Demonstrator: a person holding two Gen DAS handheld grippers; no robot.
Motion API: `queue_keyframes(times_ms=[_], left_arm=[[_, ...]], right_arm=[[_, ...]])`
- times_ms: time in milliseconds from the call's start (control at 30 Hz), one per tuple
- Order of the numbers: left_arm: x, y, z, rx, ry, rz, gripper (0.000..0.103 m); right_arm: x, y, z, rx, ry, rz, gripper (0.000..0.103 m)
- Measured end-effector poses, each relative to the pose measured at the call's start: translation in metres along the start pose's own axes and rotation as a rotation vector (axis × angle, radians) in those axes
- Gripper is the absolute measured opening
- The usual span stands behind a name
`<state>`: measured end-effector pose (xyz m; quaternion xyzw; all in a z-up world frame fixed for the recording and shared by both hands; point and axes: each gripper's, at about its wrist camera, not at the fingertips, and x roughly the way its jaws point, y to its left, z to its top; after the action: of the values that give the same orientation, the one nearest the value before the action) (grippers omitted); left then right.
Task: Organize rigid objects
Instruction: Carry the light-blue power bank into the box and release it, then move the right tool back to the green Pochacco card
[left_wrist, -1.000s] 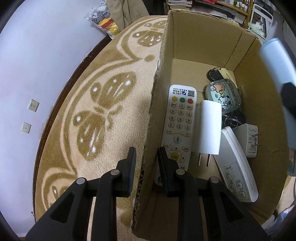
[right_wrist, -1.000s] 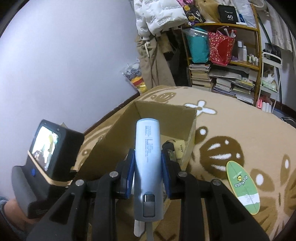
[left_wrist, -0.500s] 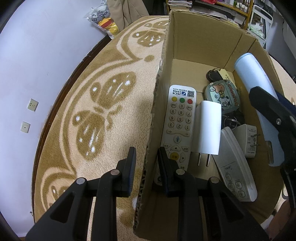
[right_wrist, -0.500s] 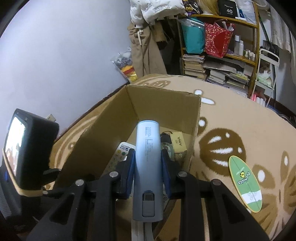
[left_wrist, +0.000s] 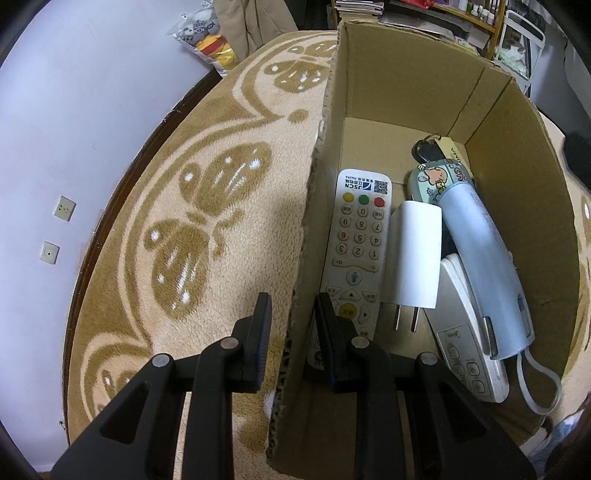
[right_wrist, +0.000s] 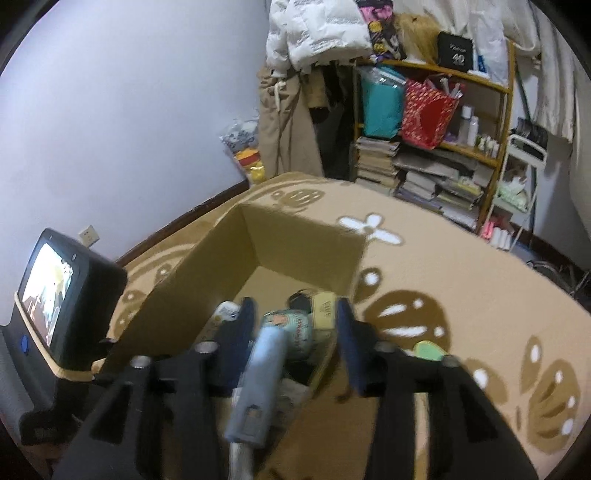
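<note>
our left gripper (left_wrist: 291, 325) pinches the box wall (left_wrist: 314, 221); right gripper (right_wrist: 295, 332) spread above the power bank (left_wrist: 480, 266) lying atop remotes. its loose cable (left_wrist: 543, 384) could snag our jaws.

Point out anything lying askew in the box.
The blue power bank lies slanted across the grey remote and the cartoon pouch, not flat on the box floor; its white cable loops loose.
</note>
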<state>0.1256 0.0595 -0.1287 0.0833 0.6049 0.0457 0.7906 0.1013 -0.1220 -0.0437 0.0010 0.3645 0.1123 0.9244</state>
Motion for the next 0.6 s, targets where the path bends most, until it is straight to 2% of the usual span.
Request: queue_keyframes(times_ms=[67,200,300,400,600], left_arm=[[0.0,0.0,0.0,0.0,0.0,0.0,0.024],[0.0,0.0,-0.001,-0.001,0.001,-0.002,0.024],[0.0,0.0,-0.001,-0.003,0.002,-0.005,0.024],[0.0,0.0,-0.001,-0.005,0.003,-0.009,0.024],[0.0,0.0,-0.001,-0.006,0.003,-0.011,0.024]], right_arm=[[-0.001,-0.009,0.004,0.005,0.0,-0.035,0.062],[-0.003,-0.035,0.008,0.054,-0.007,-0.079,0.086],[-0.001,-0.049,0.007,0.066,0.023,-0.108,0.095],[0.005,-0.063,0.002,0.081,0.058,-0.136,0.101],[0.018,-0.084,-0.018,0.11,0.108,-0.166,0.102]])
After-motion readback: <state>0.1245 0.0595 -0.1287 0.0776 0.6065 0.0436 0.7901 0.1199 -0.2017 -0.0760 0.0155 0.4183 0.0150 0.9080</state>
